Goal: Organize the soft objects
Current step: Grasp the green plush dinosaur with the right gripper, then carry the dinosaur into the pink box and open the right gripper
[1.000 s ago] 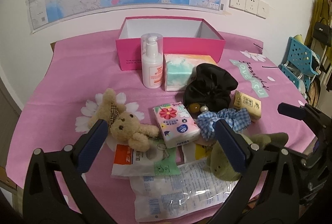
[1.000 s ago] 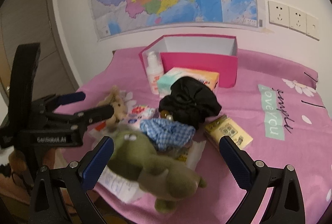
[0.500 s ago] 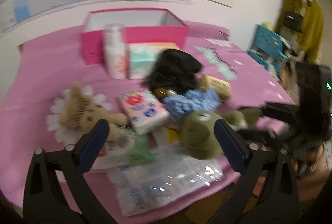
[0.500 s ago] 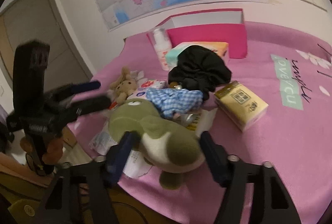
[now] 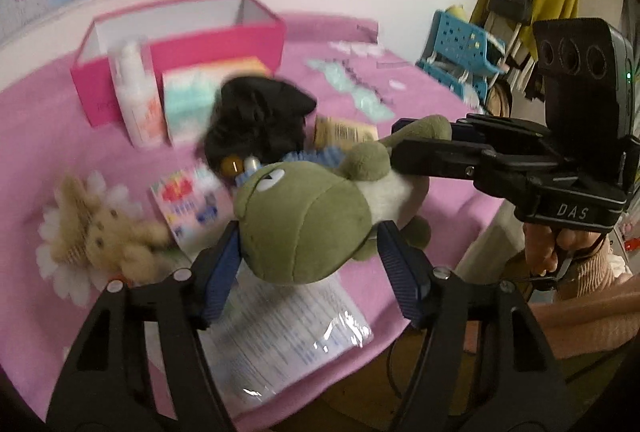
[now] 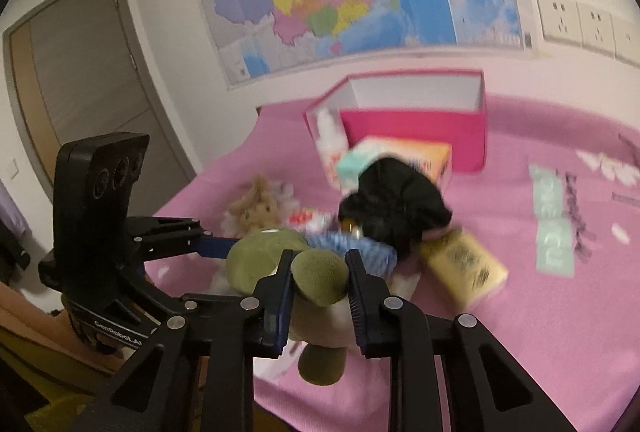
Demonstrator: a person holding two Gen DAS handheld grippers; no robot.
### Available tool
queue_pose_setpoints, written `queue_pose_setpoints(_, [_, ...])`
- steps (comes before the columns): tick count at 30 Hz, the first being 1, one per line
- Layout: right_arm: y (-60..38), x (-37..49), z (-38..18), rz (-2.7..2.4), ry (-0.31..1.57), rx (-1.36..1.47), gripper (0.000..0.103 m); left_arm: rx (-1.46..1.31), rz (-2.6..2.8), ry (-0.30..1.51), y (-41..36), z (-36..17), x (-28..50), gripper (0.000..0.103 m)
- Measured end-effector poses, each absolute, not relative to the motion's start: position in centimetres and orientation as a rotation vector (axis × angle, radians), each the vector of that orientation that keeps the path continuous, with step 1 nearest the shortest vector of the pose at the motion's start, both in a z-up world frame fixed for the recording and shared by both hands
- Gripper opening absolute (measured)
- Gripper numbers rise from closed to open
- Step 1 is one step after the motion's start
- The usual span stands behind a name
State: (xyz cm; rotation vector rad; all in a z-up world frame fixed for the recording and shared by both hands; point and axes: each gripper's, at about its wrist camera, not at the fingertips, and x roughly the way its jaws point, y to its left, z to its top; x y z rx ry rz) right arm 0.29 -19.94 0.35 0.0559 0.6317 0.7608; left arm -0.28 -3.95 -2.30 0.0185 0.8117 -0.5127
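Both grippers closing — left gripper (image 5: 308,252), right gripper (image 6: 318,280).

You see a fuzzy green plush toy (image 5: 304,220), matt and soft; a glossy clear plastic packet (image 5: 280,344) at the pink cloth-covered table's (image 5: 40,159) near edge; and the matt black plastic of both gripper frames

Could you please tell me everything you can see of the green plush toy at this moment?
The green plush toy is a soft, olive-green stuffed animal with a big rounded head, a white-and-black eye, a pale cream belly and stubby feet. It sits at the near edge of the pink tablecloth, above a clear plastic packet. The left gripper is closing around its head; the right gripper is closing on a rounded limb. A blue gingham scrunchie lies just behind it.
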Motion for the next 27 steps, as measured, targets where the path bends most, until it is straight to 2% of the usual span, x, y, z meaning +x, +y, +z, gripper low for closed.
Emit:
queue_pose_setpoints(10, [-17.9, 7.2, 7.4, 0.787, 0.461, 0.043, 0.024, 0.070, -0.415, 0.632, -1.3, 5.8, 5.6, 0.069])
queue_pose_setpoints(15, [-16.9, 12.4, 9.5, 0.770, 0.430, 0.066, 0.024, 0.091, -0.359, 0.611, -0.4, 8.1, 10.9, 0.069])
queue_pose_setpoints(20, [-15.9, 17.4, 9.8, 0.751, 0.445, 0.090, 0.024, 0.085, -0.321, 0.639, 0.2, 8.1, 15.6, 0.069])
queue_pose_setpoints(27, [-14.5, 23.6, 7.5, 0.721, 0.540, 0.111, 0.024, 0.065, -0.293, 0.736, 1.0, 6.0, 22.0, 0.069])
